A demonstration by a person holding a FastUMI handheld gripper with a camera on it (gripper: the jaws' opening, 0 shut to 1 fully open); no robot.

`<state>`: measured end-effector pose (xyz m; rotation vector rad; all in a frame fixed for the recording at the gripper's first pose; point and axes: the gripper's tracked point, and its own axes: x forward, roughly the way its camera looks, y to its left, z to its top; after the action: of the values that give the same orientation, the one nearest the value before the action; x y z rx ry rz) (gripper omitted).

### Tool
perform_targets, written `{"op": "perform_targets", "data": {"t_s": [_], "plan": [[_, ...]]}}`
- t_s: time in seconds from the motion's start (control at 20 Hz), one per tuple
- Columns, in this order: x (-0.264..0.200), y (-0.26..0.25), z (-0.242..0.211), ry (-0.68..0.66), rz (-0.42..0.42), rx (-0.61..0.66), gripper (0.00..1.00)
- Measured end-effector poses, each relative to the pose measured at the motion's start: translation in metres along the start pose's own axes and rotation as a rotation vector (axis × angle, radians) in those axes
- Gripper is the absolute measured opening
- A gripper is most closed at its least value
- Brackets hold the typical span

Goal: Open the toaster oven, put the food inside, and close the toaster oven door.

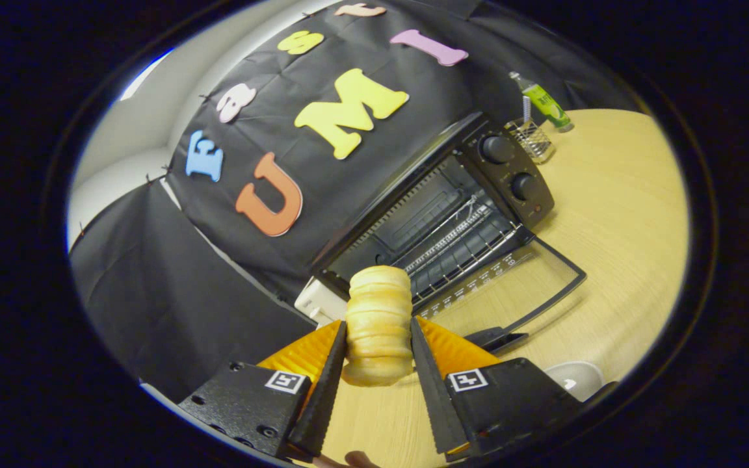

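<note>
I see a pale wooden table (615,214) carrying the black toaster oven (472,195) at centre frame, door (517,286) dropped flat; upper right stand a wire holder (532,140) and green bottle (547,104); a white dish (576,376) lower right

The gripper (379,331) holds the bread roll (378,325) between both fingers above the table (615,214). Beyond it stands the toaster oven (452,208), its door (511,286) lowered onto the table. Far right of the oven stand a wire holder (532,140) and a bottle (547,103).

Gripper (379,338) clamping bread roll (378,325), open toaster oven (452,221) beyond
</note>
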<state>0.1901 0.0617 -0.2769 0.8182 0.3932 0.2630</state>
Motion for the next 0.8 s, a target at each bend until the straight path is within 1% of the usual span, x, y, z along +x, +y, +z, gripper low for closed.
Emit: {"op": "perform_targets", "data": {"t_s": [0.1,0.2,0.3,0.4,0.55,0.8], "plan": [[0.016,-0.015,0.024,-0.054,-0.024,0.052,0.65],[0.032,-0.034,0.039,-0.090,-0.067,0.045,0.66],[0.048,-0.044,0.047,-0.099,-0.080,0.017,0.66],[0.067,-0.053,0.050,-0.089,-0.088,0.027,0.66],[0.091,-0.048,0.052,-0.048,-0.069,0.053,0.66],[0.132,-0.036,0.073,-0.056,-0.046,-0.088,0.66]]}}
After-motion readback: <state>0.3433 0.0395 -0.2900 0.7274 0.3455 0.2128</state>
